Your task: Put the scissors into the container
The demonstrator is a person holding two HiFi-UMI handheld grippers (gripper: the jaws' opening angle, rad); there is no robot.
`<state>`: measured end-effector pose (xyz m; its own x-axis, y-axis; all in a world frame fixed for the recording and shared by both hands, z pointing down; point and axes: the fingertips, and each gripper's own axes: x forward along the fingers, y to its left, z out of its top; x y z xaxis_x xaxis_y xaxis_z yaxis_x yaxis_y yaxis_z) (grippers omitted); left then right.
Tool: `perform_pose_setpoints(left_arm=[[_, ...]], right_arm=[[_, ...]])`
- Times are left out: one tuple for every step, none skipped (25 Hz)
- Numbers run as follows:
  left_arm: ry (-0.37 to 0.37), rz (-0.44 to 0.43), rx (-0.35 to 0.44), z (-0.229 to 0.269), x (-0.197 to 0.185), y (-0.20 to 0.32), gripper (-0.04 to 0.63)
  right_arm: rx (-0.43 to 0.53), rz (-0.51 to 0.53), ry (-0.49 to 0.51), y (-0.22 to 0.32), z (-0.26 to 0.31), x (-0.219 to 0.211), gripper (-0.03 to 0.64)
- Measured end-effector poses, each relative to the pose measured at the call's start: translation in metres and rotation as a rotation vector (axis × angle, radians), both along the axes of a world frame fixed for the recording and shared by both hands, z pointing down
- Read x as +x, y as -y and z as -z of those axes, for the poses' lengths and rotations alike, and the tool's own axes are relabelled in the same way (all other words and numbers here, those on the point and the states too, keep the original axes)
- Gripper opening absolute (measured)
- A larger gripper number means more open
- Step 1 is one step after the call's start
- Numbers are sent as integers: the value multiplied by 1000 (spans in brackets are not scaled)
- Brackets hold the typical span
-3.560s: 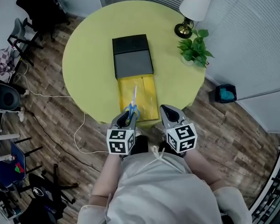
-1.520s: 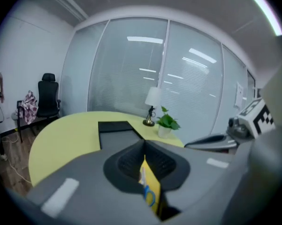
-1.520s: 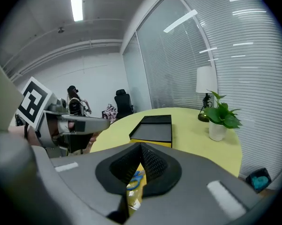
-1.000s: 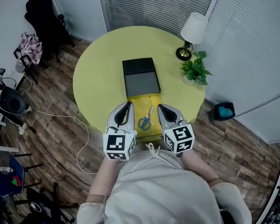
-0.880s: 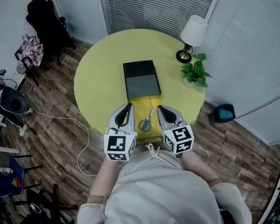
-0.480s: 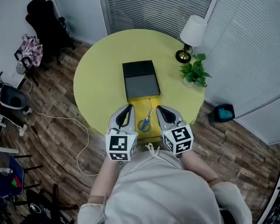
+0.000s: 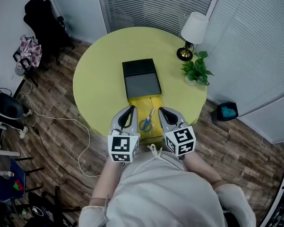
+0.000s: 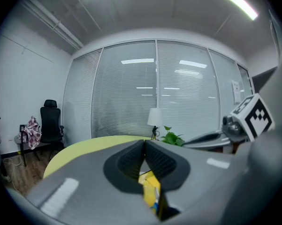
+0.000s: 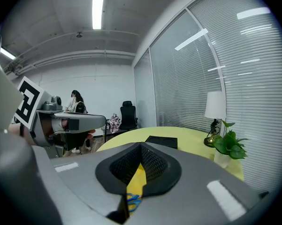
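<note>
where: scissors (image 7: 146, 123) are seen lying in the yellow container (image 7: 156, 102) | feel: judged light, stiff, pointy; best taken by the blue handles | claws: left gripper (image 7: 129, 109) and right gripper (image 7: 162, 110) are closed tight, nothing held

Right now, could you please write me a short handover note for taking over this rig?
Left gripper: jaws shut, empty, at the near-left side of the yellow container.
Right gripper: jaws shut, empty, at the container's near-right side.
Scissors: lying inside the container, blue handles toward the person, blades pointing toward the black box at its far end.
Done: the scissors are in the container and neither gripper holds them.
Left: nothing of the placing itself, as far as the views show.
</note>
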<state>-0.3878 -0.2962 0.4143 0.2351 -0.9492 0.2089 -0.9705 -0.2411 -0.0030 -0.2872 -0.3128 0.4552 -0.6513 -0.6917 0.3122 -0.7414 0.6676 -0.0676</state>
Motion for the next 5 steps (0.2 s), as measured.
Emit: perform_pose_setpoints(left_arm=[[7, -3, -4, -1, 0, 0, 6], [16, -6, -8, -2, 1, 0, 6], [25, -8, -12, -3, 1, 0, 6], [33, -9, -15, -4, 1, 0, 6], [42, -10, -19, -5, 2, 0, 6]], right_arm=[[-1, 0, -2, 0, 0, 0, -2], [-3, 0, -3, 0, -1, 0, -2], [-4, 1, -3, 0, -1, 0, -2], [-5, 1, -4, 0, -1, 1, -2], [-6, 1, -4, 0, -1, 1, -2]])
